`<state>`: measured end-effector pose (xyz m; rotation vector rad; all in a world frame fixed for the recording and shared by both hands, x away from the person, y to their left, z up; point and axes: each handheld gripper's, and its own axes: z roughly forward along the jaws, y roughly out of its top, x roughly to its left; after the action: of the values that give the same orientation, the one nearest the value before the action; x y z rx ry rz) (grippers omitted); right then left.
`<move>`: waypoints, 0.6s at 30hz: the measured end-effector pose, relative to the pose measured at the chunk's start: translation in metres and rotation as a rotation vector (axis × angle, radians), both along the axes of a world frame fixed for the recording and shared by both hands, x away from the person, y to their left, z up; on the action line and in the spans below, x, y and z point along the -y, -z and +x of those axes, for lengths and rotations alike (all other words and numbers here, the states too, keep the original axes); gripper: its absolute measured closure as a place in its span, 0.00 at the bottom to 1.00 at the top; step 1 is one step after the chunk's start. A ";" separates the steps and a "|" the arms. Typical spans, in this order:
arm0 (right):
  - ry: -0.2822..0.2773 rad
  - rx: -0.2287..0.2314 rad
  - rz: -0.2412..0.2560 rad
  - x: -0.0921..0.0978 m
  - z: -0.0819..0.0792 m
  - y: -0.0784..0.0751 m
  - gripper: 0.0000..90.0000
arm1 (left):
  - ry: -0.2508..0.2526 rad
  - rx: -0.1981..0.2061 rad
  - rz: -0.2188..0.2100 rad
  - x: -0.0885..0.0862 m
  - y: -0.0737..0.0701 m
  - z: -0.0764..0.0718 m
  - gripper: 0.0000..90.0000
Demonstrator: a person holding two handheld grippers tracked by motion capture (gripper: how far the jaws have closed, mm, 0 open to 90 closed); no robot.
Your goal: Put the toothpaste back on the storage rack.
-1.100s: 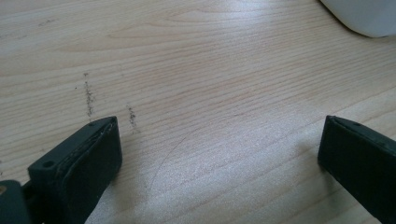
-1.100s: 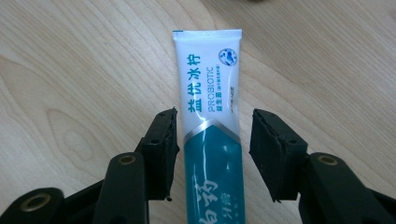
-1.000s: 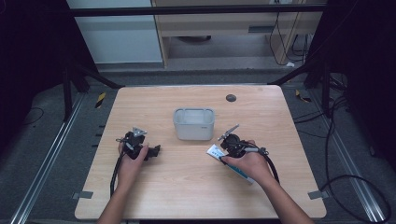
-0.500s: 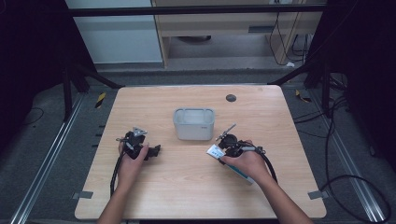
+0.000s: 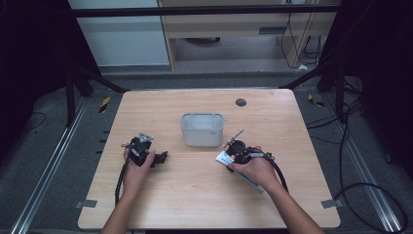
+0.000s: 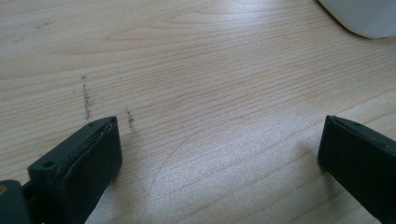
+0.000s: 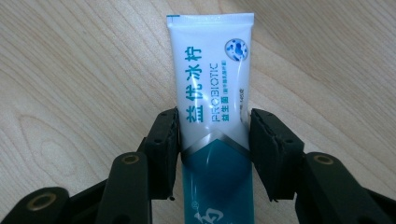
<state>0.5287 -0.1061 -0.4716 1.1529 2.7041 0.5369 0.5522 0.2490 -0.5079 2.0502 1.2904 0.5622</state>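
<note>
High view overlooks table (image 5: 204, 195); claw cameras close-up.

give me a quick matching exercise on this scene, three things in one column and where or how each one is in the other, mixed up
Things:
1. tube
2. tub
3. left gripper

States:
a. open over bare wood
b. standing mid-table, beyond both hands
c. flanked by the jaws of the right gripper

Pairs: 1-c, 2-b, 3-a

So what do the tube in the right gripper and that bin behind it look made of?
The tube looks like soft glossy plastic laminate: a sheen, a flat crimped end, printed white and teal. The bin seems translucent, frosted plastic with pale grey-white walls and rounded corners. The right gripper is clamped on the tube.
</note>
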 end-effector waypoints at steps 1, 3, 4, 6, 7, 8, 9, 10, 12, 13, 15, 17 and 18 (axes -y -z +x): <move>0.000 0.000 0.000 0.000 0.000 0.000 0.60 | 0.000 0.000 0.000 0.000 0.000 0.000 0.00; 0.001 0.002 -0.008 0.000 0.000 0.000 0.61 | 0.000 0.000 0.000 0.000 0.000 0.000 0.00; 0.001 0.002 -0.006 0.000 0.000 0.001 0.61 | 0.000 0.000 0.000 0.000 0.000 0.000 0.00; 0.000 0.001 -0.007 0.000 0.000 0.001 0.61 | 0.000 0.000 0.000 0.000 0.000 0.000 0.00; -0.001 0.001 -0.007 0.000 0.000 0.001 0.62 | 0.000 0.000 0.000 0.000 0.000 0.000 0.00; 0.000 0.000 -0.007 0.000 0.000 0.001 0.62 | 0.000 0.000 0.000 0.000 0.000 0.000 0.00; 0.001 0.000 -0.008 0.000 0.000 0.001 0.62 | 0.000 0.000 0.000 0.000 0.000 0.000 0.00; -0.001 -0.002 -0.009 0.000 0.001 0.000 0.62 | 0.000 0.000 0.000 0.000 0.000 0.000 0.00; 0.001 -0.006 -0.012 0.000 0.001 0.000 0.64 | 0.001 0.000 0.000 0.000 0.000 0.000 0.00; 0.002 -0.006 -0.014 0.000 0.001 0.000 0.64 | 0.001 0.000 0.000 0.000 0.000 0.000 0.00; 0.002 -0.006 -0.017 0.000 0.001 0.000 0.65 | 0.001 0.000 0.000 0.000 0.000 0.000 0.00; 0.002 -0.010 -0.015 0.001 0.002 0.000 0.66 | 0.000 0.000 0.000 0.000 0.000 0.000 0.00; 0.005 -0.015 -0.015 0.000 0.002 -0.001 0.67 | 0.000 0.000 -0.001 0.000 0.000 0.000 0.00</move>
<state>0.5305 -0.1065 -0.4710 1.1643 2.7123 0.5089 0.5524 0.2488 -0.5079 2.0497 1.2899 0.5618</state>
